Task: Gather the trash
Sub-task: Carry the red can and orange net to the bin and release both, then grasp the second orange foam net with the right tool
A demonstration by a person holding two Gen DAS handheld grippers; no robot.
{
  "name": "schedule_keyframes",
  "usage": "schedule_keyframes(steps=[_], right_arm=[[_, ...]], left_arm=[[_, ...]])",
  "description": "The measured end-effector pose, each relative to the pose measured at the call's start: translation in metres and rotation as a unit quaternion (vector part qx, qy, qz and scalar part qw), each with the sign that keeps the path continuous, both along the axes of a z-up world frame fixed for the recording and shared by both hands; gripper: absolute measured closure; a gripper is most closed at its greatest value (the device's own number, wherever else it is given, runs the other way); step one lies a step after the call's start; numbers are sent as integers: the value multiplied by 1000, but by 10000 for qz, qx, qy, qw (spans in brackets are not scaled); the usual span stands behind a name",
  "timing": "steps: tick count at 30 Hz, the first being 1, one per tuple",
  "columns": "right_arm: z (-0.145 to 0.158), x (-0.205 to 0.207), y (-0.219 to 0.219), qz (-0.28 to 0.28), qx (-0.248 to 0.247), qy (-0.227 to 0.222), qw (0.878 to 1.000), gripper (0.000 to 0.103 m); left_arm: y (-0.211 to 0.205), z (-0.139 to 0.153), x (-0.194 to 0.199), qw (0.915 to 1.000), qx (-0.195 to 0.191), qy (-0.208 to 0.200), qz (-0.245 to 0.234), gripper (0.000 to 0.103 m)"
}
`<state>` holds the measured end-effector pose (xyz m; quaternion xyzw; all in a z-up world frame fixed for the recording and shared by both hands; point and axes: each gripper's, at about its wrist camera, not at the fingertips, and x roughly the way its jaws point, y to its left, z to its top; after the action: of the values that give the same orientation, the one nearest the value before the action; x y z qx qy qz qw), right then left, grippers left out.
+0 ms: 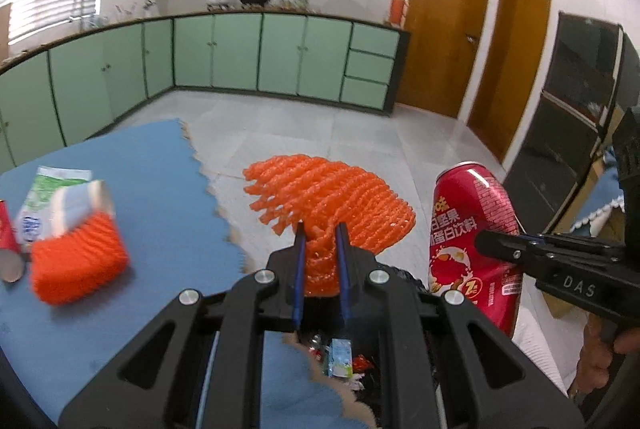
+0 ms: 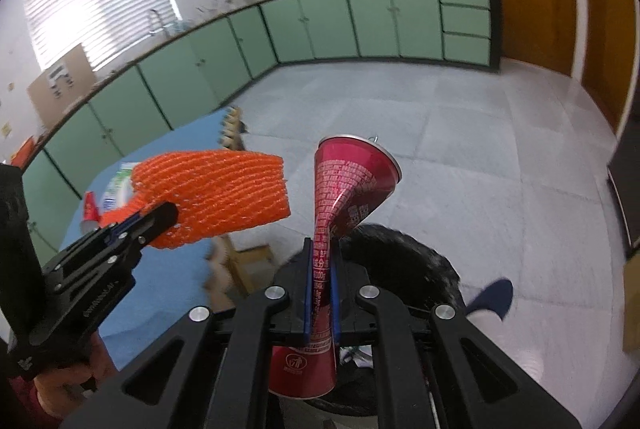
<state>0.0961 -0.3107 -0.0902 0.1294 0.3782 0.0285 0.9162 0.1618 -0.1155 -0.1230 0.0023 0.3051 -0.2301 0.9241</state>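
The left gripper point(image 1: 320, 235) is clamped on an orange foam net point(image 1: 332, 205), held in the air beyond the edge of the blue mat point(image 1: 160, 189). The right gripper point(image 2: 320, 253) pinches a red drink can point(image 2: 344, 185), crushing its middle flat, above the black trash bag point(image 2: 408, 261). On the mat lie a second orange net point(image 1: 78, 257), a milk carton point(image 1: 44, 205) and a red paper cup point(image 1: 8, 249).

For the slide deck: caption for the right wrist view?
Right gripper crushes a red can; left gripper holds orange foam netting.
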Motion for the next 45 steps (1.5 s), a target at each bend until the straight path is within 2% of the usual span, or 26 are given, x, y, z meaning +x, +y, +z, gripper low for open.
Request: schedule_keyframes(steps=[2,4,5,6,9,13,16,19,20,24,27,30,34,38,45], right_arm=[[-9,4,-7,-71,3,101,9999,96],[-18,13,-12,-131,3,238,9996,96],[-24,17,-16,-168,36,299,9994,95],[-29,16,-21,-193,67,319,9993,93],[-38,22,-34,-324,76,425,9985,81],[-42,21,-47,-517,101,456,9976,79],[-41,19,-53,-625,111,441,9970,73],[-35,17,-52,-682,81,371,9969,61],[-33,17,-51,-692,63,339,9970,53],[-20,17,-39,-618,-68,119,9980,32],[-9,19,-20,-486,-200,-84,9986,18],[0,24,6,-222,-221,-283,9991,11],[6,37,49,336,-136,-481,9982,10],[8,57,102,898,-4,-619,9940,10],[1,83,192,1616,-71,-676,9845,11]], left_arm=[[-10,-8,7,9999,22,106,-109,88],[-15,-12,13,9997,33,183,-167,83],[-19,-15,18,9995,42,235,-192,76],[-22,-17,22,9994,38,275,-212,70],[-26,-21,29,9988,-25,403,-284,64],[-26,-23,33,9983,-72,493,-309,56],[-23,-21,33,9984,-107,493,-274,50],[-14,-16,31,9986,-188,456,-191,47],[-12,-13,31,9987,-199,434,-166,45],[12,1,23,9995,-192,202,112,34],[45,10,17,9988,-155,74,462,30],[87,17,11,9953,-176,7,948,28],[142,27,4,9863,-19,-158,1644,28],[193,32,-2,9713,300,-306,2341,28],[251,27,-4,9553,365,-137,2929,28]])
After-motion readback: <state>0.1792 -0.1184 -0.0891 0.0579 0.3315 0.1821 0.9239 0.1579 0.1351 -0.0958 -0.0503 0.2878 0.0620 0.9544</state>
